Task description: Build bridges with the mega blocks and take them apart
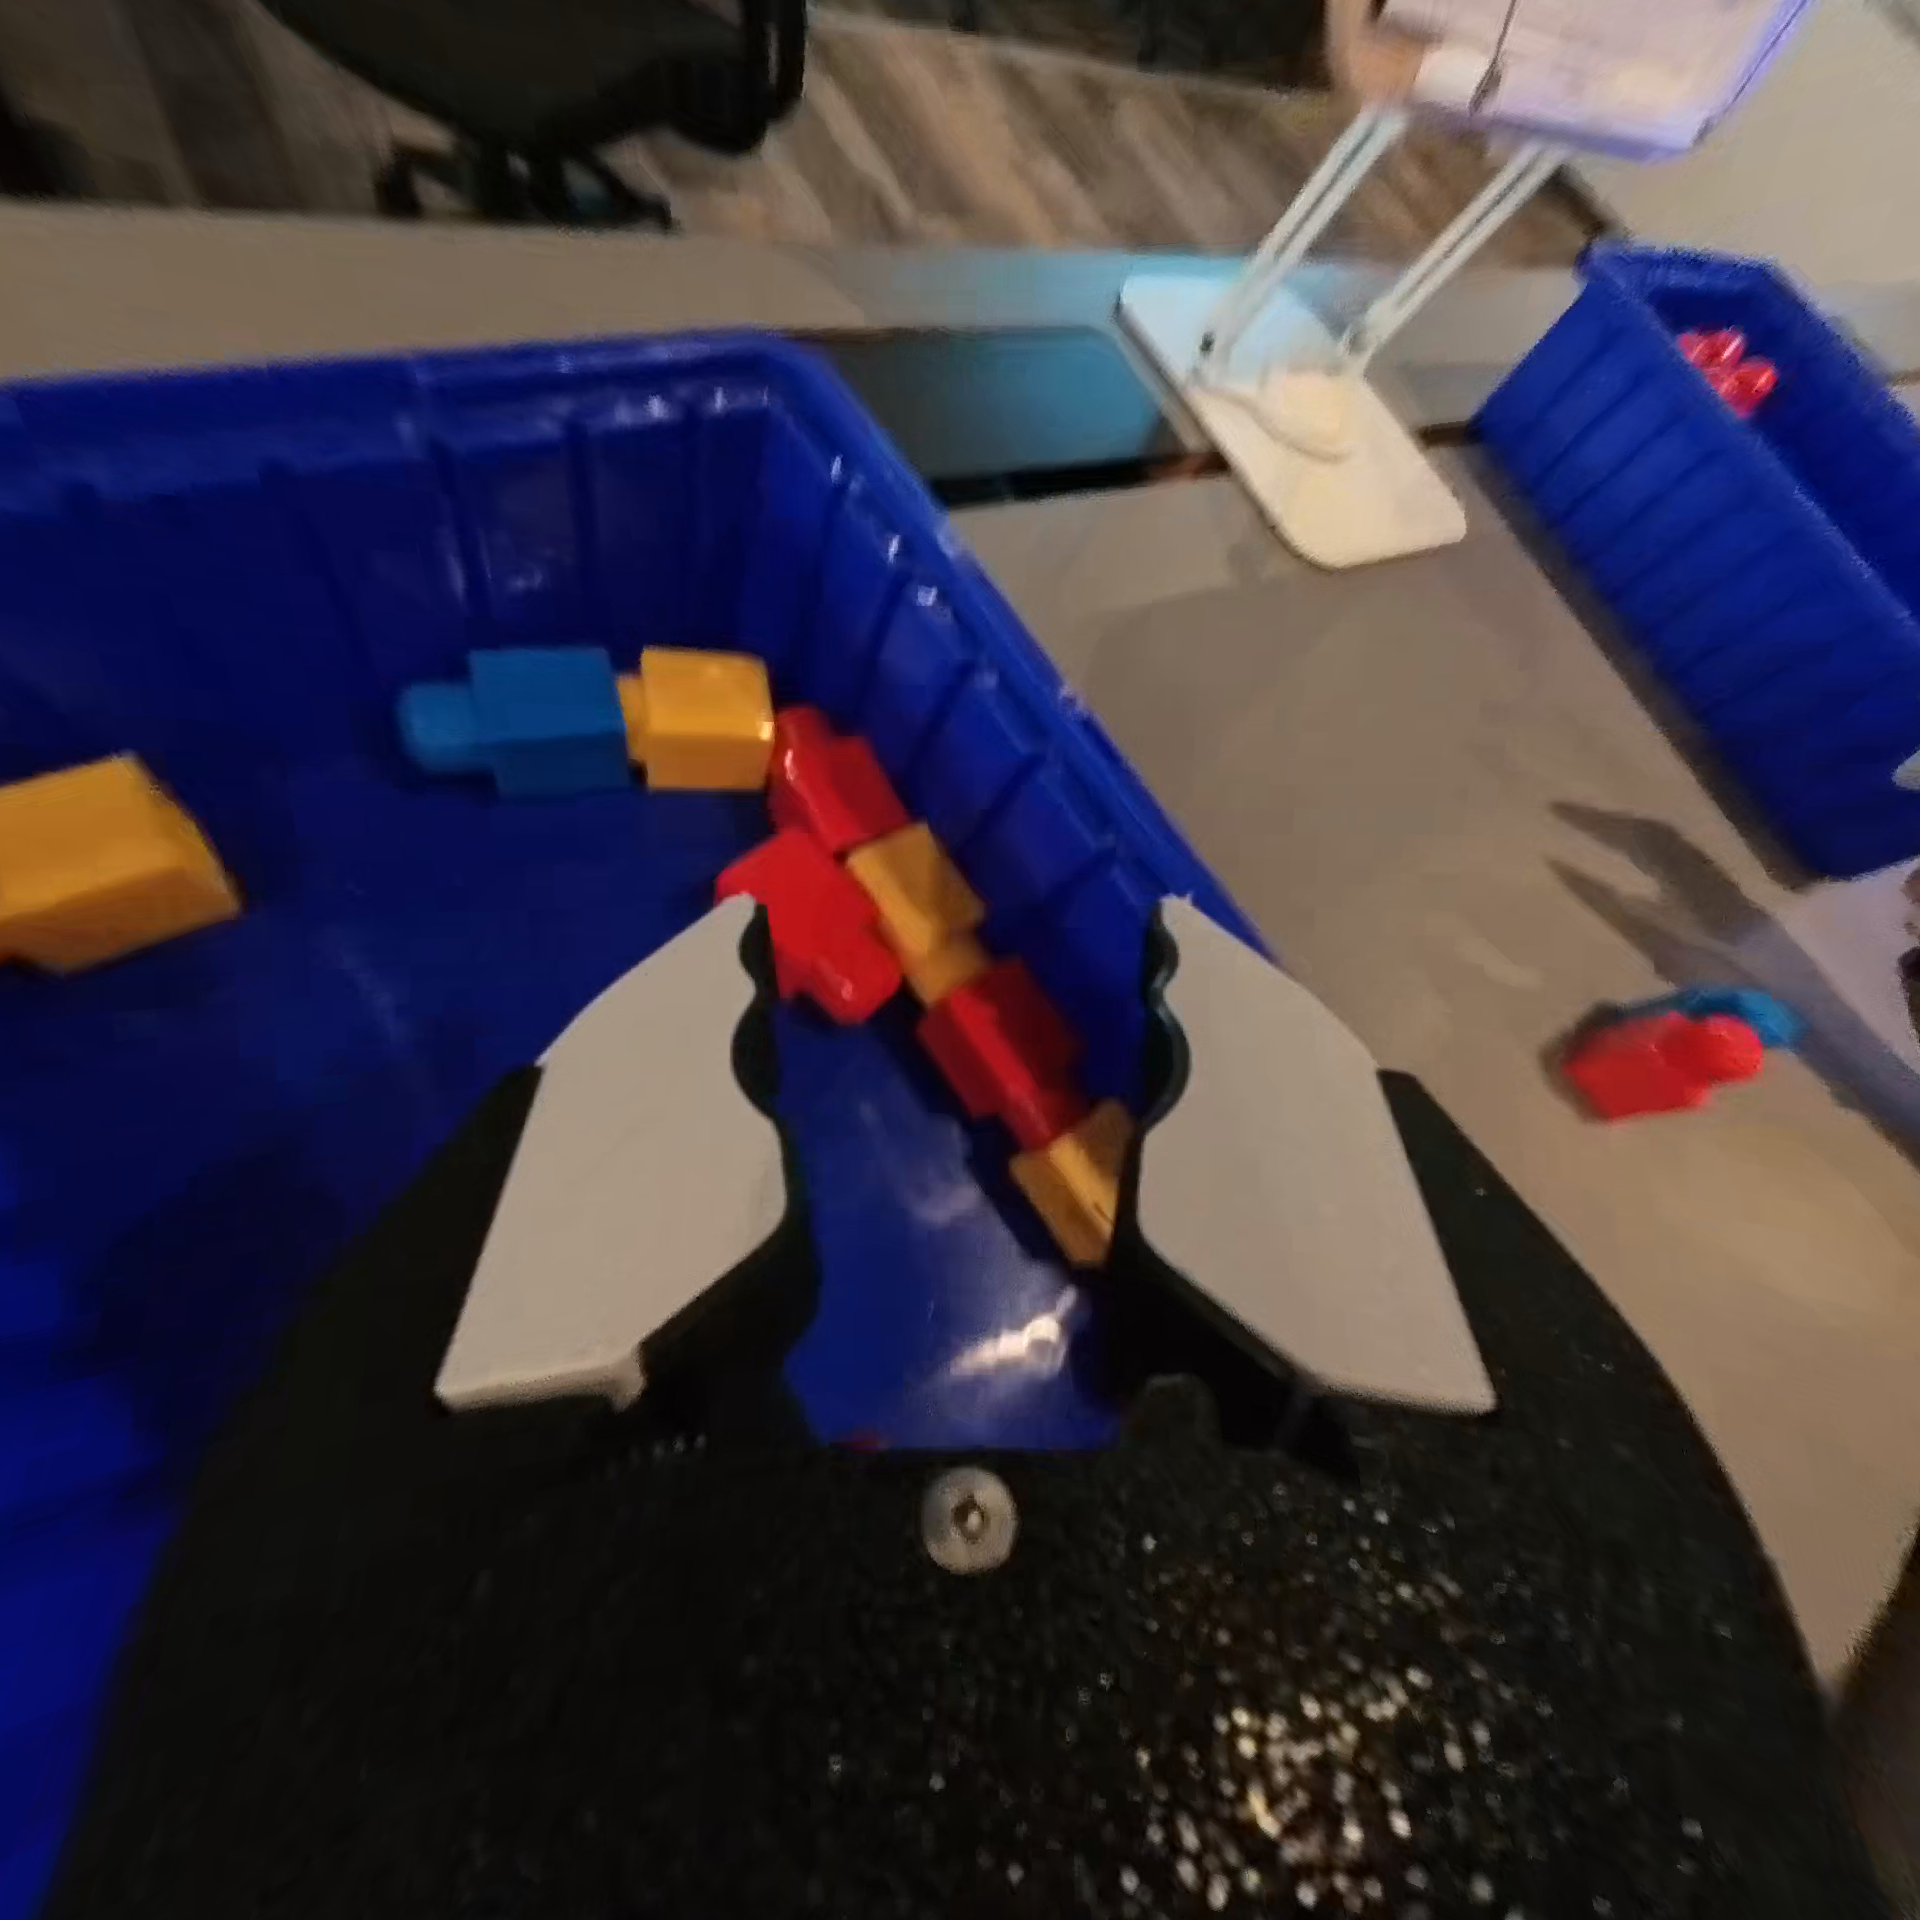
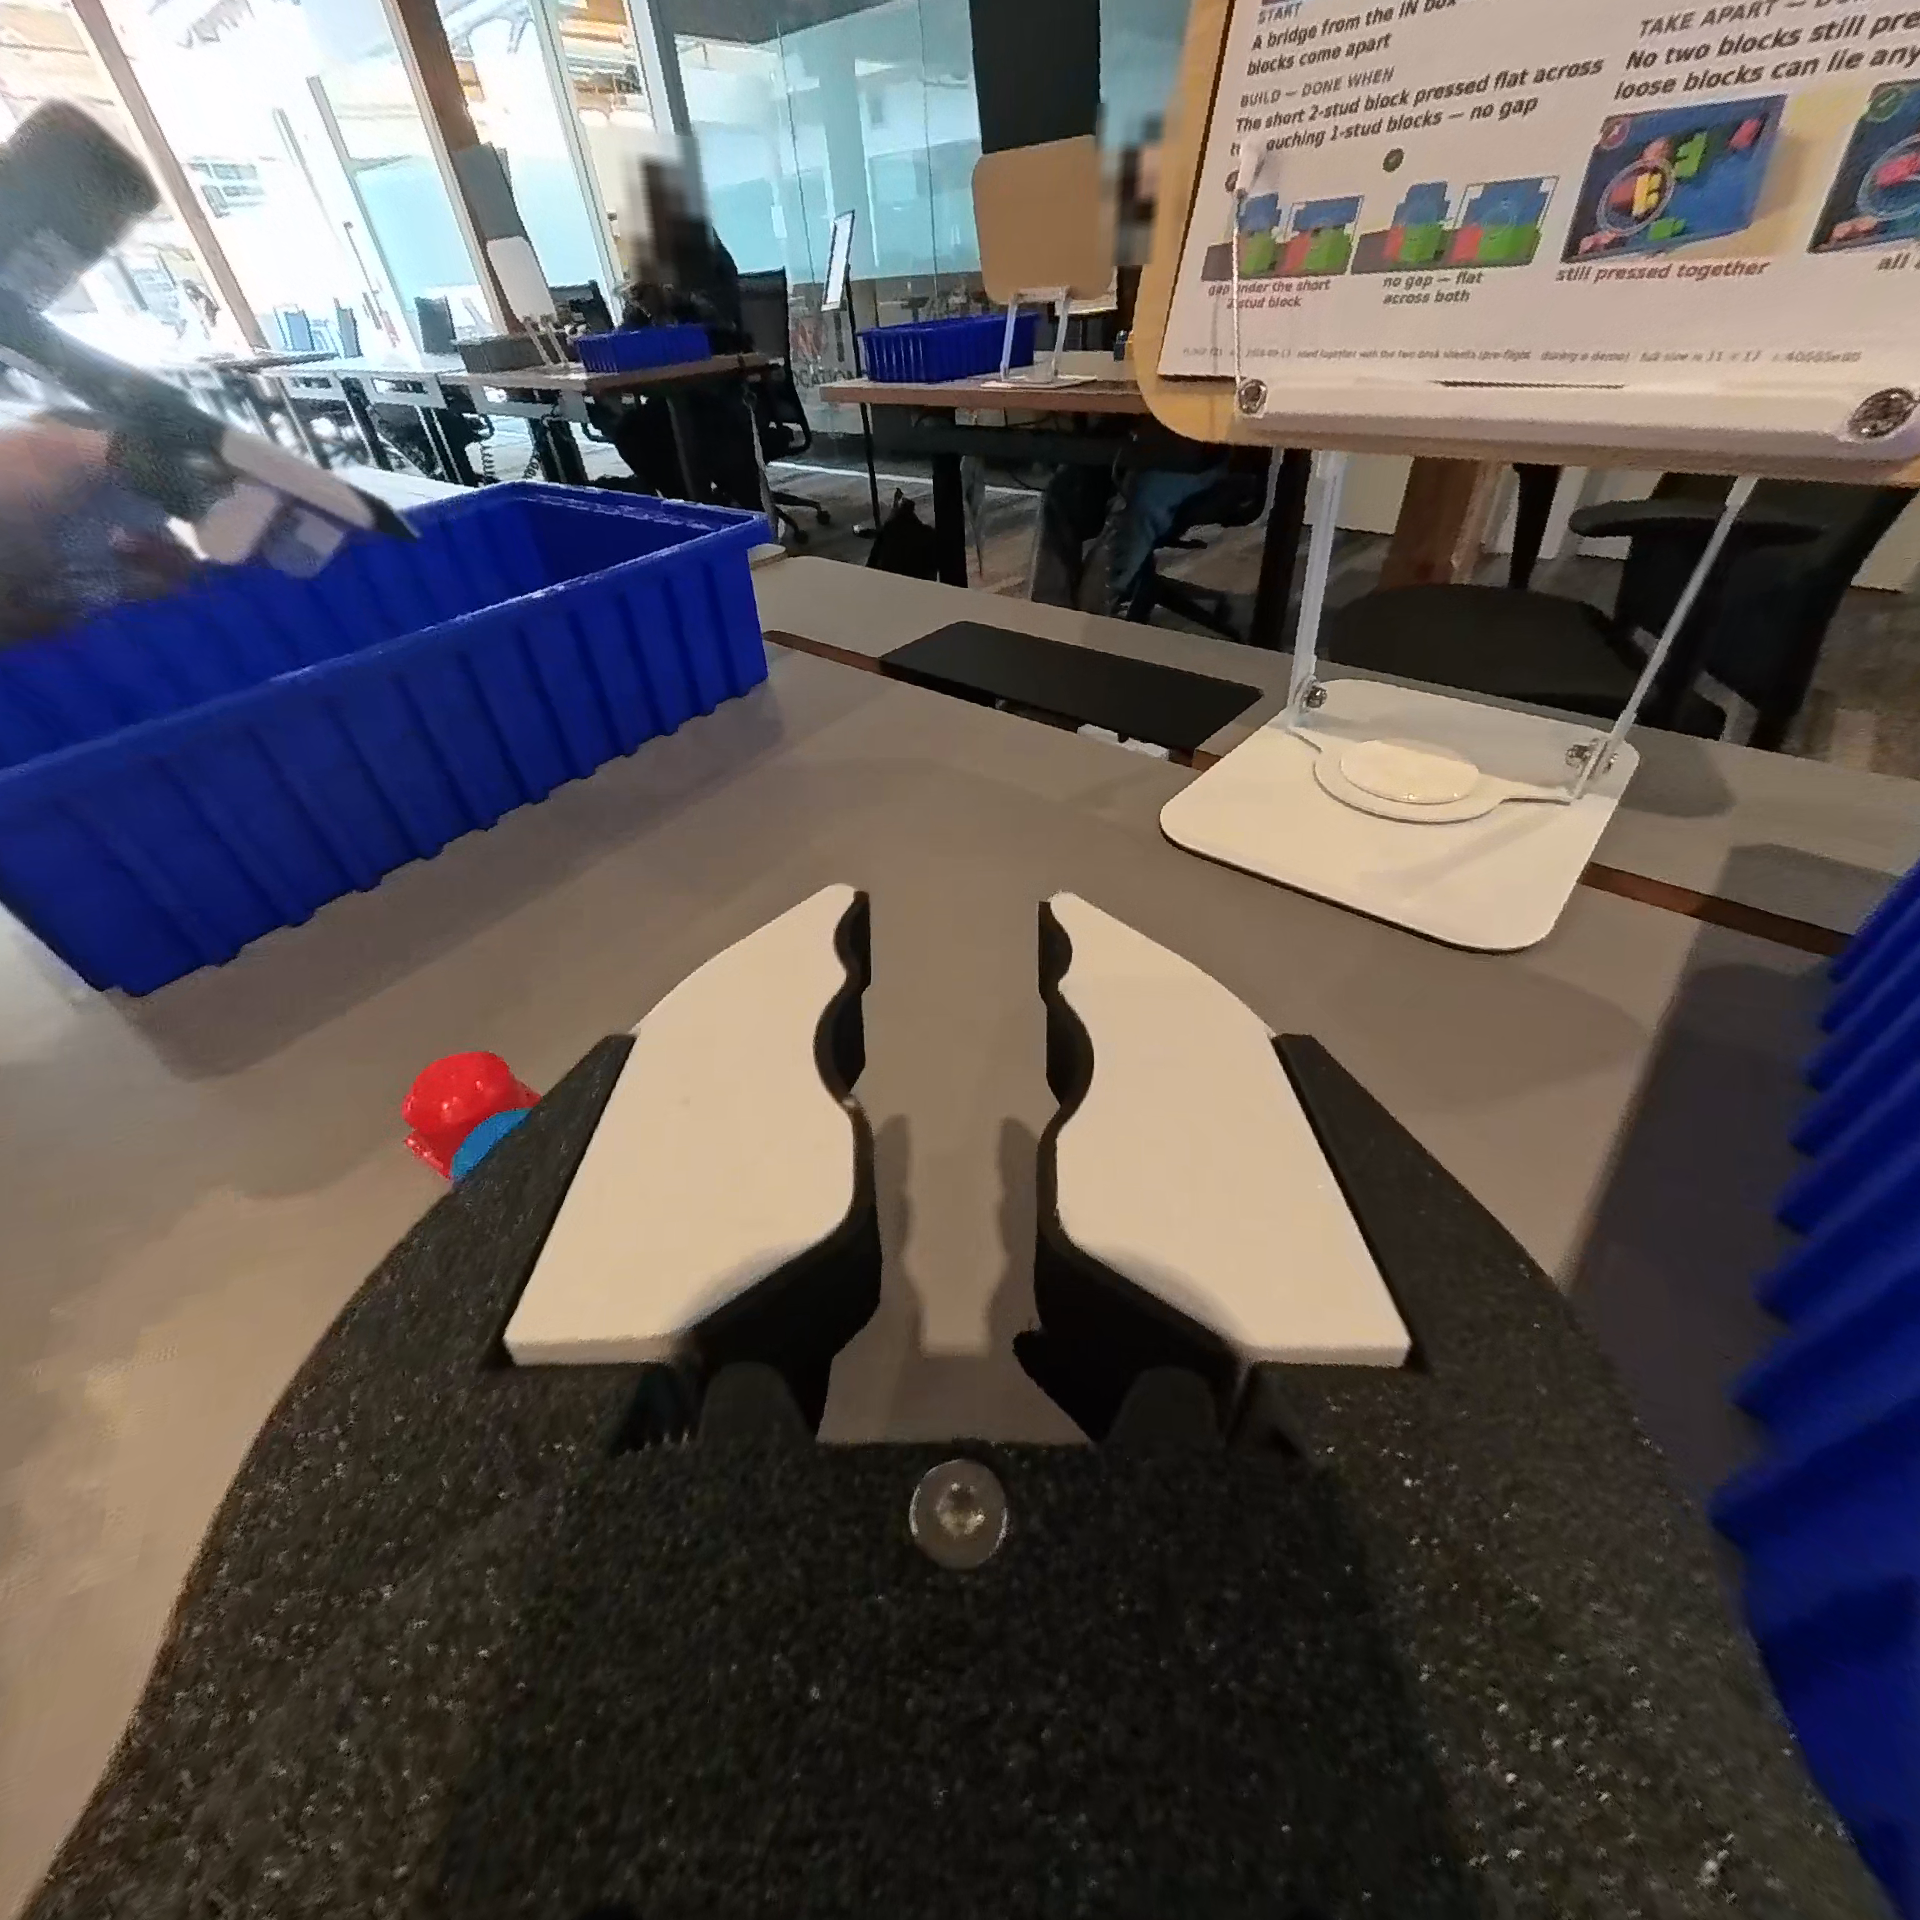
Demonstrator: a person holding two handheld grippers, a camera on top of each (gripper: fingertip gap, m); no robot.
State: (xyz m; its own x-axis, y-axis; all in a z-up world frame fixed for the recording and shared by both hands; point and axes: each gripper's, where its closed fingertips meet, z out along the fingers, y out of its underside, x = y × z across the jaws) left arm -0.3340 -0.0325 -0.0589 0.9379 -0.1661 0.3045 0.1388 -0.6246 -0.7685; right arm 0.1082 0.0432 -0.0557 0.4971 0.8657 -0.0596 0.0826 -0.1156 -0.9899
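Note:
My left gripper is open and empty, hanging over the right end of a blue bin. Red blocks and yellow blocks lie along the bin's right wall, just beyond and between the fingers. A blue block joined to a yellow one lies farther in, and another yellow block at the left. My right gripper is open and empty, low over the grey table. A red and blue block piece lies on the table left of it; the piece also shows in the left wrist view.
A second blue bin with red blocks stands at the right; its ribbed wall is close beside my right gripper. A white stand with an instruction board stands at the table's back. The left gripper shows blurred over the bin. One gripper's finger ends stand about 45 cm off the other's.

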